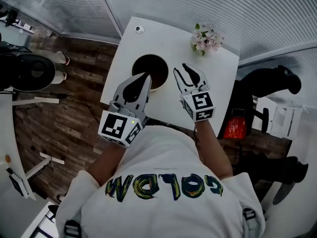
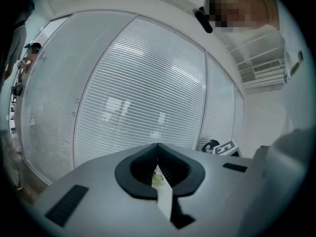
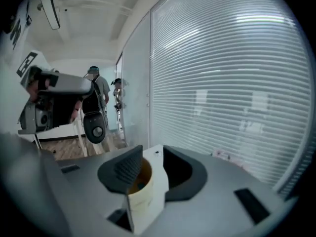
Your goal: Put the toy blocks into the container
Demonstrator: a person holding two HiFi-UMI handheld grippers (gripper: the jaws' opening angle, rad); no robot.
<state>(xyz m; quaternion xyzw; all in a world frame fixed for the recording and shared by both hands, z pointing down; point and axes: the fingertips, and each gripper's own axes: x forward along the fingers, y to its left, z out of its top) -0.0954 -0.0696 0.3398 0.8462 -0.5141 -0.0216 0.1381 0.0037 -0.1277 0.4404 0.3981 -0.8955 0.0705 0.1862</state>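
"Toy blocks, where are they now?"
"None lies loose on the white worktop. A small bluish shape inside the round cream container with the dark brown inside may be one, but it's too small to be sure."
"And the tools?"
"Left tool hangs over the container's six o'clock rim, jaws together, nothing visibly held. Right tool sits at the container's three o'clock, jaws partly apart and empty, looking across at the container. I'd judge both crowd it because that's where blocks go."
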